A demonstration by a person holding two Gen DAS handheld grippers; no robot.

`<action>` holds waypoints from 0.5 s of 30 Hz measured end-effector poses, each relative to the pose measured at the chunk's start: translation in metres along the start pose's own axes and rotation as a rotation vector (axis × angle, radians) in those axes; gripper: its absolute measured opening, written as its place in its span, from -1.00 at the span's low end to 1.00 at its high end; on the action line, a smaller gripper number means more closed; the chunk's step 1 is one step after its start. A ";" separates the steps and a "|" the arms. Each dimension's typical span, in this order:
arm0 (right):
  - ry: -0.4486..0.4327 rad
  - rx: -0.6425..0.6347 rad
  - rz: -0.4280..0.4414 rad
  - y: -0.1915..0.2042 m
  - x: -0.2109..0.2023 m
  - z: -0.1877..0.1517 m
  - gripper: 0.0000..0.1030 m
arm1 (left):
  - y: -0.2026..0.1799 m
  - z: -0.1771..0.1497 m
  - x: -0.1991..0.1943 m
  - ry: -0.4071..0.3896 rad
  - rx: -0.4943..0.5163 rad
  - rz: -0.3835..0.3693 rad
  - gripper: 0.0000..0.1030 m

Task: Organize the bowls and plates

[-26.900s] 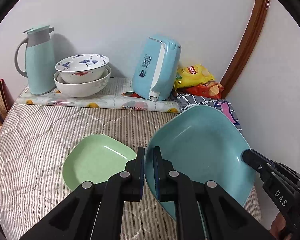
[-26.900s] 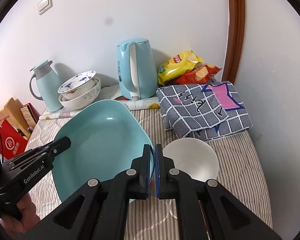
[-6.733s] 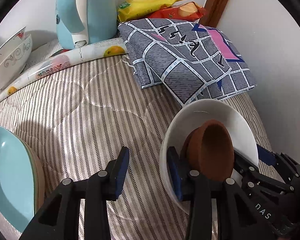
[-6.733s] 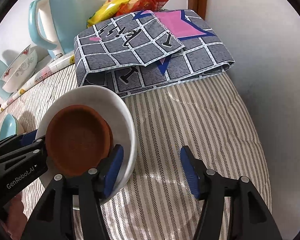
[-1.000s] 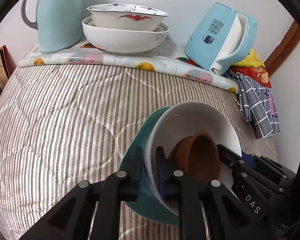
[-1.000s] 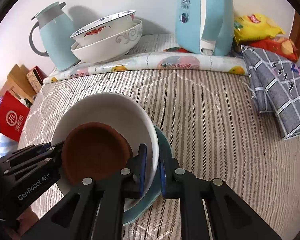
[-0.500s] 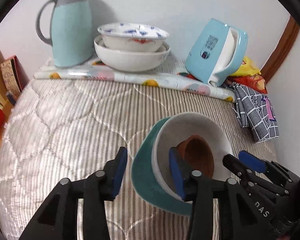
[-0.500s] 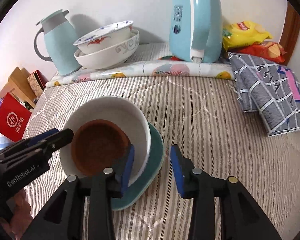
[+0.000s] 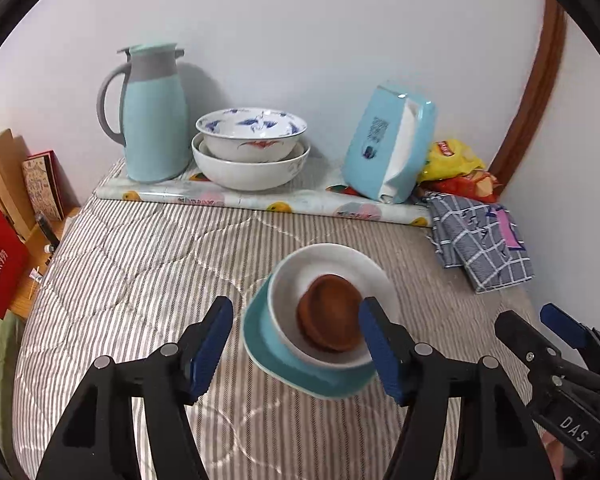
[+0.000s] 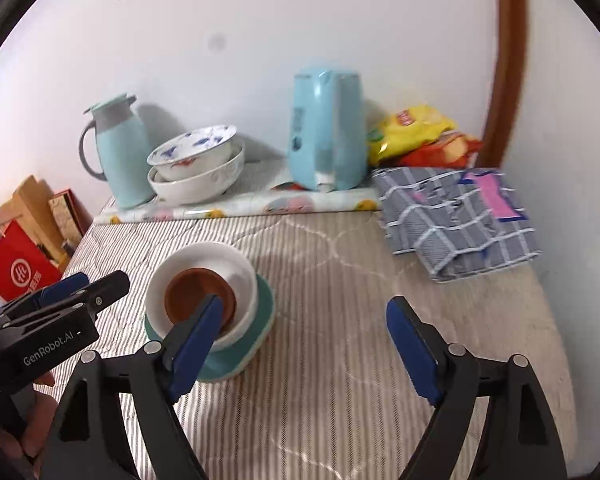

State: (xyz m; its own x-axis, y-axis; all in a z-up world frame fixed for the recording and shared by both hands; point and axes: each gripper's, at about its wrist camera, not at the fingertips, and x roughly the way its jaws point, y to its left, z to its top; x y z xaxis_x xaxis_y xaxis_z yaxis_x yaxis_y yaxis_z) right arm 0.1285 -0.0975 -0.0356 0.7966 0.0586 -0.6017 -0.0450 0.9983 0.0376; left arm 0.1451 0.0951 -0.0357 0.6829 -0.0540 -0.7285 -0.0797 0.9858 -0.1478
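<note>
Nearest the lens, the left gripper (image 9: 296, 342) and right gripper (image 10: 304, 340) have just been opening and now stand released, nothing pressed between their pads; just beyond, on the striped quilt (image 9: 140, 264), the brown bowl (image 9: 330, 312) sits nested in the white bowl (image 9: 288, 300) atop the teal plate (image 9: 268, 344); farther back, 2 patterned bowls (image 9: 252, 152) wait stacked between thermos (image 9: 152, 112) and kettle (image 9: 388, 144); stacking looks done here; next, likely, withdrawing clear without nudging the pile.
</note>
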 end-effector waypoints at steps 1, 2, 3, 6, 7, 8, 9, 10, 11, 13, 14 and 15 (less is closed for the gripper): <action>0.009 0.008 -0.001 -0.004 -0.006 -0.002 0.62 | -0.004 -0.003 -0.006 -0.010 0.002 0.000 0.35; 0.017 0.017 0.000 -0.007 -0.011 -0.004 0.62 | -0.007 -0.007 -0.012 -0.024 0.002 0.001 0.45; 0.020 0.024 0.002 -0.010 -0.014 -0.006 0.62 | -0.009 -0.010 -0.016 -0.033 0.002 0.001 0.46; 0.036 0.048 0.015 -0.019 -0.026 -0.018 0.62 | -0.018 -0.019 -0.030 -0.056 0.008 0.011 0.49; 0.037 0.054 -0.005 -0.022 -0.030 -0.024 0.62 | -0.022 -0.023 -0.034 -0.058 0.018 0.009 0.49; 0.029 0.050 -0.028 -0.023 -0.035 -0.030 0.62 | -0.025 -0.026 -0.038 -0.059 0.025 0.011 0.49; 0.022 0.046 -0.036 -0.024 -0.039 -0.034 0.62 | -0.028 -0.030 -0.042 -0.064 0.027 0.016 0.49; 0.018 0.045 -0.037 -0.026 -0.043 -0.039 0.62 | -0.030 -0.033 -0.047 -0.071 0.030 0.021 0.49; 0.020 0.052 -0.030 -0.029 -0.048 -0.044 0.63 | -0.032 -0.037 -0.051 -0.075 0.032 0.026 0.50; 0.021 0.072 -0.020 -0.035 -0.055 -0.053 0.70 | -0.035 -0.043 -0.058 -0.078 0.038 0.036 0.55; 0.017 0.078 -0.021 -0.037 -0.059 -0.056 0.78 | -0.036 -0.046 -0.061 -0.078 0.039 0.037 0.56; 0.011 0.081 -0.028 -0.039 -0.062 -0.058 0.86 | -0.037 -0.049 -0.062 -0.077 0.039 0.038 0.58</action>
State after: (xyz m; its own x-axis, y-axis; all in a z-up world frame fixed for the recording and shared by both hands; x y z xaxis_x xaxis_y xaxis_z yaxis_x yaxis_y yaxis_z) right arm 0.0457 -0.1399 -0.0464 0.7905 0.0309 -0.6117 0.0268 0.9960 0.0850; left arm 0.0701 0.0541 -0.0174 0.7340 -0.0059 -0.6791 -0.0793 0.9924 -0.0944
